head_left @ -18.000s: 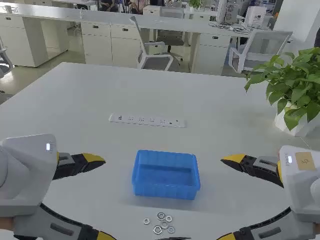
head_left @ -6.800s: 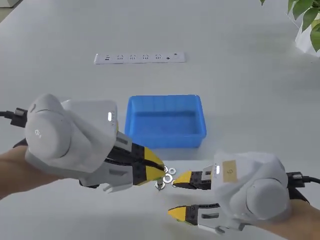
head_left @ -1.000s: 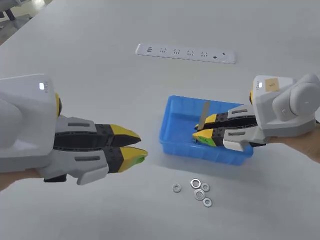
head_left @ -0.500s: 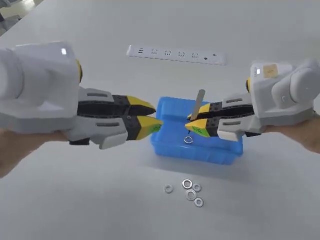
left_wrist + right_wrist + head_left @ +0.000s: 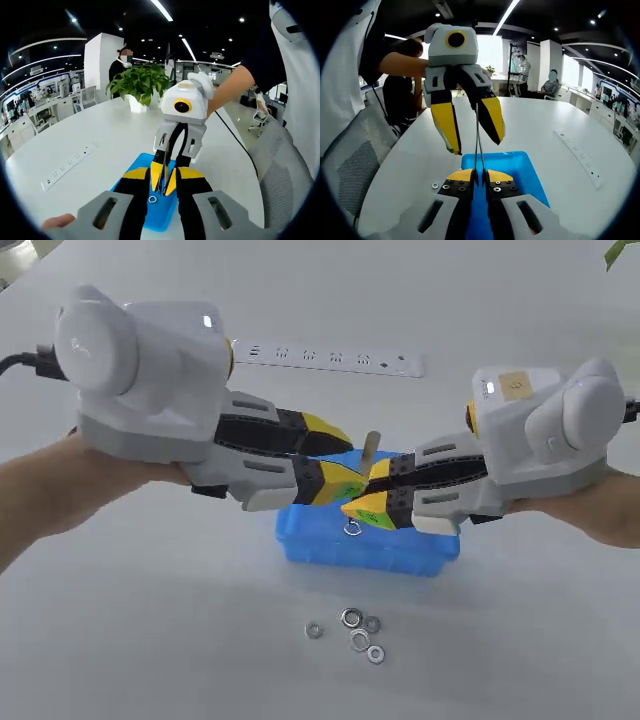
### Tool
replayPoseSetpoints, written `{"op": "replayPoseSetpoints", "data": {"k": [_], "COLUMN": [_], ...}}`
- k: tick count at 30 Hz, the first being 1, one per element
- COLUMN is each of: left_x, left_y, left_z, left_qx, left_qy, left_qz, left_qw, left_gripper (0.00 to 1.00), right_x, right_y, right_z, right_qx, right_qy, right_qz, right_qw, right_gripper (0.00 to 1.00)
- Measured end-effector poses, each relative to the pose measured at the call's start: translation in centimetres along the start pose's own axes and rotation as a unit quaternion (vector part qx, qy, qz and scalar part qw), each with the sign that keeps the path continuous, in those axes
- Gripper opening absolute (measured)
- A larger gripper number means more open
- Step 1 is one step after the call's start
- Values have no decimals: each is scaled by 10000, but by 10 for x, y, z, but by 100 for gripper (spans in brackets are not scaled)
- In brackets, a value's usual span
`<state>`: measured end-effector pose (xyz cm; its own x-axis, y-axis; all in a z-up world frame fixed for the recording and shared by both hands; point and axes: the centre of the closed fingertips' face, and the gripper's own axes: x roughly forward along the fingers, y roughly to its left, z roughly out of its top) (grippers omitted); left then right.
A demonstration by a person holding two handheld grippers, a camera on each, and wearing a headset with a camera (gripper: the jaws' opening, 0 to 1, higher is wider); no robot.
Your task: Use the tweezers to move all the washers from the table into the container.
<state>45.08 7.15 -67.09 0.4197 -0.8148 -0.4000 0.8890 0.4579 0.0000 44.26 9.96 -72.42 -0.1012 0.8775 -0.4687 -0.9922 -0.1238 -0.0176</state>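
My right gripper is shut on thin metal tweezers. A washer hangs at their lower tip, just above the blue container. My left gripper is open, its yellow jaws standing either side of the tweezers, apart from them. Several loose washers lie on the table in front of the container. One table washer shows to the left in the right gripper view.
A white power strip lies behind the container. A potted plant stands at the table's far edge. People and office chairs are beyond the table.
My left gripper has moved right until its jaws straddle the tweezers. The right gripper has lifted the tweezers, with a washer at the tip, out of the container's bottom.
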Motion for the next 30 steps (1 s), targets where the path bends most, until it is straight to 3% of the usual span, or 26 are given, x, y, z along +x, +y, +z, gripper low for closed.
{"op": "replayPoseSetpoints", "data": {"k": [7, 11, 30], "left_x": [-1, -2, -9], "left_y": [-4, -7, -28], "left_z": [9, 7, 12], "left_qx": [-41, 8, 206], "left_qy": [-161, -53, 98], "left_qz": [-146, -271, -597], "left_qw": [9998, 9996, 9980], "left_gripper": [23, 13, 8], "right_x": [0, 0, -3], "right_y": [2, 5, 27], "right_z": [1, 3, 10], "right_qx": [-58, -88, -211], "right_qy": [48, 64, 129], "right_qz": [47, 72, 276], "right_qw": [10000, 9999, 9993], "right_gripper": [10, 10, 9]}}
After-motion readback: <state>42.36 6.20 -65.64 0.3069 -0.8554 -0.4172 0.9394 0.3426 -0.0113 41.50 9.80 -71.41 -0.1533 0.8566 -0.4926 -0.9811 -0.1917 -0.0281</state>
